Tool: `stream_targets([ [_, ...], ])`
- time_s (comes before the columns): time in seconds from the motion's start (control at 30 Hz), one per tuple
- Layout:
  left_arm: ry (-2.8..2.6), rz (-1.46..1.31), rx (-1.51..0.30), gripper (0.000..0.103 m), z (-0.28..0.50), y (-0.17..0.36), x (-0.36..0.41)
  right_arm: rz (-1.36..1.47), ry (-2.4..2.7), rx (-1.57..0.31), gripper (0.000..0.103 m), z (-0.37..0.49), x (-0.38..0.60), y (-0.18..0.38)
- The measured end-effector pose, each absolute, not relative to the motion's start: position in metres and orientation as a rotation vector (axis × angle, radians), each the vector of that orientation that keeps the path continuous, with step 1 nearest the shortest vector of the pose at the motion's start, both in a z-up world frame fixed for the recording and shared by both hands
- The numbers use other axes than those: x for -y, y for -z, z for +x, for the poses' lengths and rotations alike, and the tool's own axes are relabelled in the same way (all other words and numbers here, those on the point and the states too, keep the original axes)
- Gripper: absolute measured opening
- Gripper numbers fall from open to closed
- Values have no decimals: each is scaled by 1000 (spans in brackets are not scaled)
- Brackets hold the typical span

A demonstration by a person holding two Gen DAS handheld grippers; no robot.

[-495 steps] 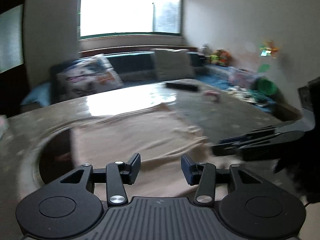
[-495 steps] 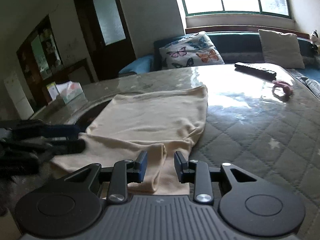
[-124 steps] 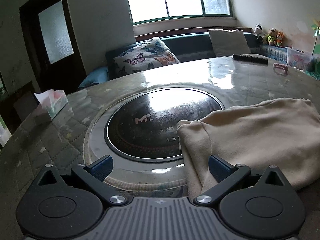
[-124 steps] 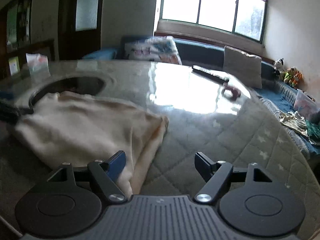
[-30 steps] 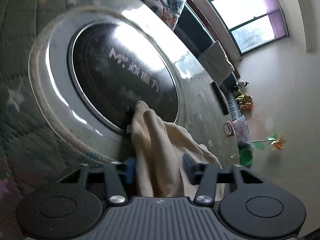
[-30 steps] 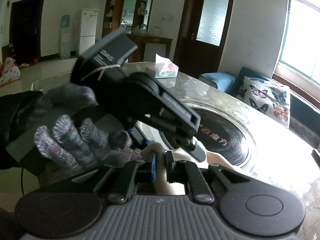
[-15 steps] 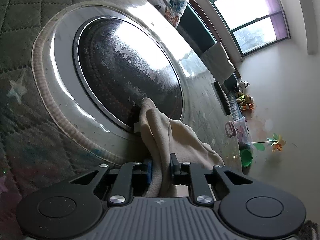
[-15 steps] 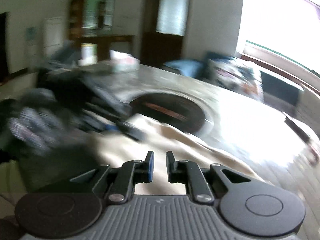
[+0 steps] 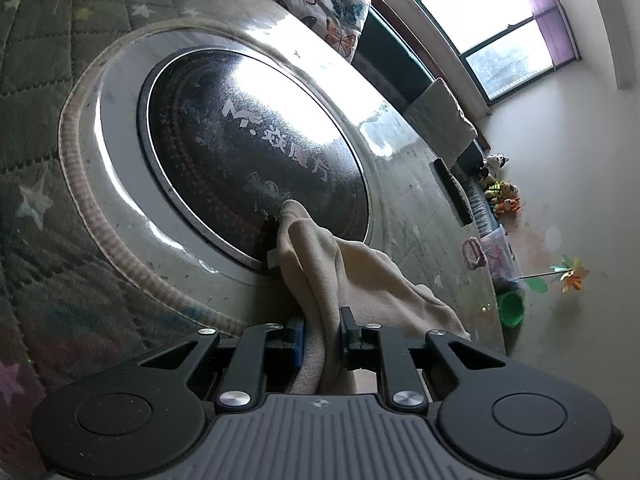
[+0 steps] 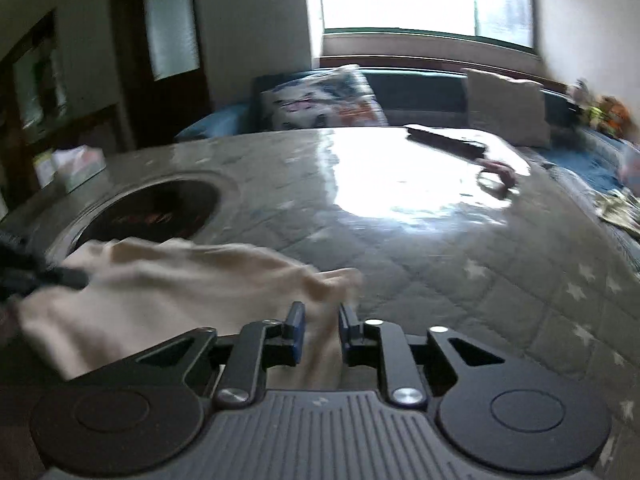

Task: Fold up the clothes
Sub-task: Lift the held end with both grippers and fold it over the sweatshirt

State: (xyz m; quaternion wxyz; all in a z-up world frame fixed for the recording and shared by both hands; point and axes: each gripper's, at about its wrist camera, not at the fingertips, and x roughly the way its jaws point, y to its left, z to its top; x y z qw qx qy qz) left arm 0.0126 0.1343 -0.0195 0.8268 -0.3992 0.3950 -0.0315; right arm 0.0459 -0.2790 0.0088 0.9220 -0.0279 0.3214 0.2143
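Fingers of both grippers [image 9: 322, 330] [image 10: 320, 326] pinch the cream garment [image 9: 360, 276] (remote [image 10: 448, 140] well apart).

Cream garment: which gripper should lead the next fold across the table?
Probably the left. The left gripper is clamped on a thick bunch of the cream garment. The right gripper has cloth between its fingers, but blur hides its grip.

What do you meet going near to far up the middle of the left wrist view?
Left tongs shut on the cream garment → black round hob plate → glossy table top → butterfly cushion → window.
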Motion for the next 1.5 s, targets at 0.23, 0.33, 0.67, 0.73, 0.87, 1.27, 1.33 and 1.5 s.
stream_targets([
  [0.23, 55, -795, -838, 18, 17, 17, -127, 96, -429, -712, 29, 72, 291, 6],
  [0.33, 50, -768, -833, 18, 18, 15, -124, 127, -442, -722, 28, 75, 288, 11],
  [0.67, 115, -669, -765, 16, 34, -23, -98, 183, -456, -626, 8, 58, 301, -18],
  [0.73, 139, -643, -757, 15, 41, -31, -87, 170, -444, -594, 8, 56, 308, -29],
  [0.87, 196, -598, -746, 15, 63, -41, -57, 139, -393, -547, 8, 58, 326, -46],
  [1.27, 339, -494, -772, 15, 141, -48, 35, 92, -207, -514, 8, 93, 391, -57],
  [1.33, 356, -478, -782, 15, 151, -45, 48, 88, -180, -528, 8, 99, 399, -49],
  [1.5, 336, -397, -853, 17, 166, -23, 68, 80, -115, -565, 9, 114, 418, -31],
])
